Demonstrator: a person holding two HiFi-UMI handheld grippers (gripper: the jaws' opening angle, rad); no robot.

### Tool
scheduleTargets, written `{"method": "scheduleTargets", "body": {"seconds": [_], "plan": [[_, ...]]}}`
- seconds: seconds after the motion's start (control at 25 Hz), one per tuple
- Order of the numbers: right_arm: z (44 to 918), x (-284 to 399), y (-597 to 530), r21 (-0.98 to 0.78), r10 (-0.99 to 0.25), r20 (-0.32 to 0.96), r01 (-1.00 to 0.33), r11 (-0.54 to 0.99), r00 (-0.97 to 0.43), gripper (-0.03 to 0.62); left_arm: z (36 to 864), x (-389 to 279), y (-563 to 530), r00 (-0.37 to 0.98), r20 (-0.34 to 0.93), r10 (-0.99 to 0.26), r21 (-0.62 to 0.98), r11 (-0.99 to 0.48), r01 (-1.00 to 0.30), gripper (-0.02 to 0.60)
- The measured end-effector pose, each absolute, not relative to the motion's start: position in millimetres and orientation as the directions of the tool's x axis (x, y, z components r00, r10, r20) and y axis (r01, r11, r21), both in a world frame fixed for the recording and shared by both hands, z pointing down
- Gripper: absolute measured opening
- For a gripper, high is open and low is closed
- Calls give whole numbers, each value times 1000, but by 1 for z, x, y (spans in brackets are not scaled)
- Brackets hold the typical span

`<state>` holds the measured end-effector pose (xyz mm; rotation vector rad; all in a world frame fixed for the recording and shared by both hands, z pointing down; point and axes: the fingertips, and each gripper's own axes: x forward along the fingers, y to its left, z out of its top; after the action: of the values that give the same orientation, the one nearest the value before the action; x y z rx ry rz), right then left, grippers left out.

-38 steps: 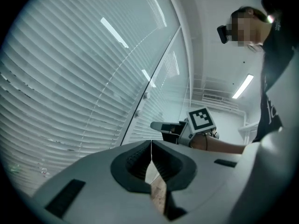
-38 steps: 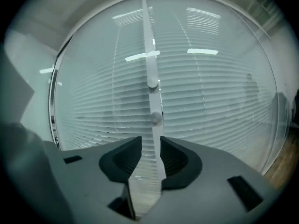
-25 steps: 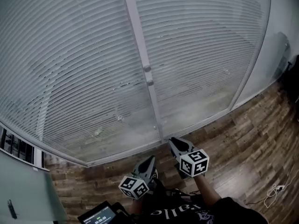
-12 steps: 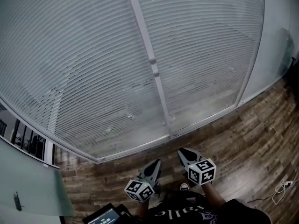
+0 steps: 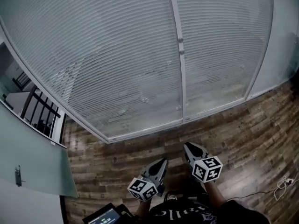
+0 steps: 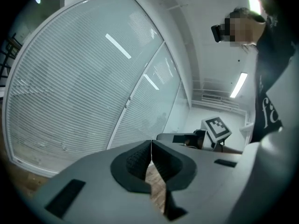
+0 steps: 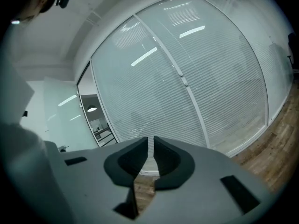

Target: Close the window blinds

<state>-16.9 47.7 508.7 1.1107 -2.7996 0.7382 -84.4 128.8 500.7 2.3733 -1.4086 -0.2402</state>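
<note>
- Head camera: on the person's head, tilted steeply down. The window blinds (image 5: 117, 55) fill the upper frame, and the left gripper (image 5: 162, 162) and right gripper (image 5: 188, 146) sit bottom centre.
- Each gripper camera: low, close behind its own jaws, angled upward at the blinds.
- All three views share the blinds and their upright post (image 5: 183, 78).

Wood-plank floor (image 5: 112, 162) w/ white cable (image 5: 281, 185) at rt edge.
</note>
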Motion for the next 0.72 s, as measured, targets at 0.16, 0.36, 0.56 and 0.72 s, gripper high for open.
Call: {"method": "scheduleTargets", "body": {"seconds": [0.16,0.36,0.56,0.72], "plan": [[517,-30,121,-409,-640,229,-669,620,-733,51,512,-105,193,490,54,-870,407,-429,-807,6],[522,-18,197,-396,-626,254,-670,629,-737,51,503,-90,249,502,12,-865,404,-455,-793,6],[513,-8,223,-372,-615,242,-657,656,-751,51,495,-71,269,506,-9,-862,383,-471,-795,6],[509,3,247,-344,-598,246,-645,682,-763,51,487,-63,284,489,-31,-872,375,-464,-803,6]]}}
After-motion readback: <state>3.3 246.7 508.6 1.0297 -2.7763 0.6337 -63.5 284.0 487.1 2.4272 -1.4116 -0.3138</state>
